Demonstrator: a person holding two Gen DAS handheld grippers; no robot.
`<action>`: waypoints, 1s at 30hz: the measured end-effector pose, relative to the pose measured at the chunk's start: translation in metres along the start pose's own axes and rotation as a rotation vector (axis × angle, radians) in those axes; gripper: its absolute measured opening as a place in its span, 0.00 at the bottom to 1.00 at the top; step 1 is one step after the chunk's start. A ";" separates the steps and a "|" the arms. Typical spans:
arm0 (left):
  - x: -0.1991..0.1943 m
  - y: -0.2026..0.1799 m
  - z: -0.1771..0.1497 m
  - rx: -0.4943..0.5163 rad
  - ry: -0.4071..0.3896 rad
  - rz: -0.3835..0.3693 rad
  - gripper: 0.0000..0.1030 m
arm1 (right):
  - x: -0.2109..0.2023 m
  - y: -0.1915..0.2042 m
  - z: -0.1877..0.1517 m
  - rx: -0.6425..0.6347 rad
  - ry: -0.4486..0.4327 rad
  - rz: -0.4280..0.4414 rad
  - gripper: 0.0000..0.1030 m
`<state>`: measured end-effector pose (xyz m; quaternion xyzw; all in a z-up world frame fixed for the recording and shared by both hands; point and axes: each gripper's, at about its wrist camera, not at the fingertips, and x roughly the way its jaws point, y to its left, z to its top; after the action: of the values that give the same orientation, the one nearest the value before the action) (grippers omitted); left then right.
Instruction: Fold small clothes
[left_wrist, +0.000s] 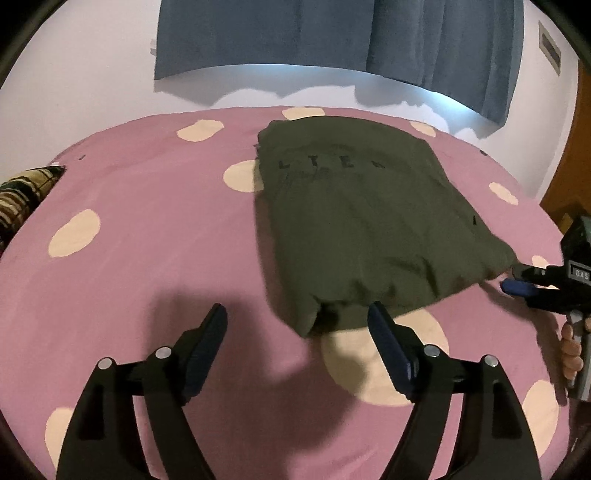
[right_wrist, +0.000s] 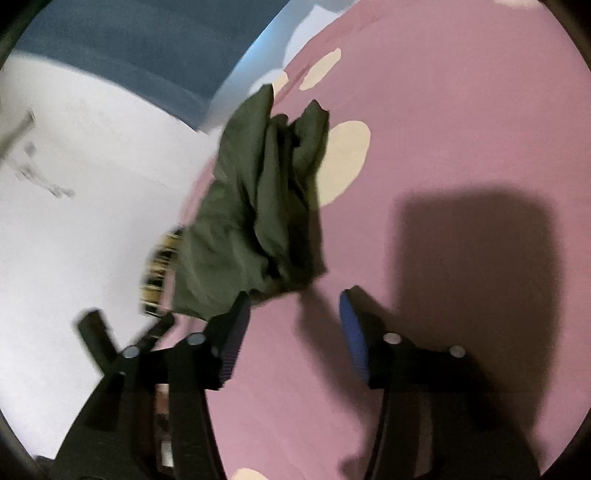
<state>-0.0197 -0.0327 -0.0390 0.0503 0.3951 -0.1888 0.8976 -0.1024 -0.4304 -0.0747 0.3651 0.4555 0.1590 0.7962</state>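
Left wrist view: the folded olive garment (left_wrist: 362, 221) lies on the pink spotted bed (left_wrist: 147, 240), its near corner just beyond the left gripper (left_wrist: 297, 325), whose jaws stand wide apart and hold nothing. The right gripper (left_wrist: 517, 280) sits at the garment's right corner. In the right wrist view its jaws are parted and empty, the garment just ahead.

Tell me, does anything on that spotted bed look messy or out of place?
Mostly tidy. The green garment lies folded on the pink sheet, but its near edge bulges and its near corner is bunched into loose folds rather than lying flat. Both grippers, left and right, stand open and hold nothing.
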 end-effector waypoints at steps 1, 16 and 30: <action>-0.002 -0.002 -0.002 -0.001 -0.001 0.010 0.76 | 0.000 0.005 -0.003 -0.020 -0.002 -0.032 0.58; -0.016 -0.011 -0.021 -0.055 -0.015 0.095 0.82 | 0.019 0.068 -0.052 -0.227 -0.096 -0.437 0.82; -0.018 -0.012 -0.026 -0.081 -0.021 0.136 0.82 | 0.025 0.086 -0.067 -0.311 -0.099 -0.538 0.85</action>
<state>-0.0533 -0.0326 -0.0428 0.0389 0.3886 -0.1118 0.9138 -0.1382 -0.3276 -0.0488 0.1124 0.4667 -0.0074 0.8772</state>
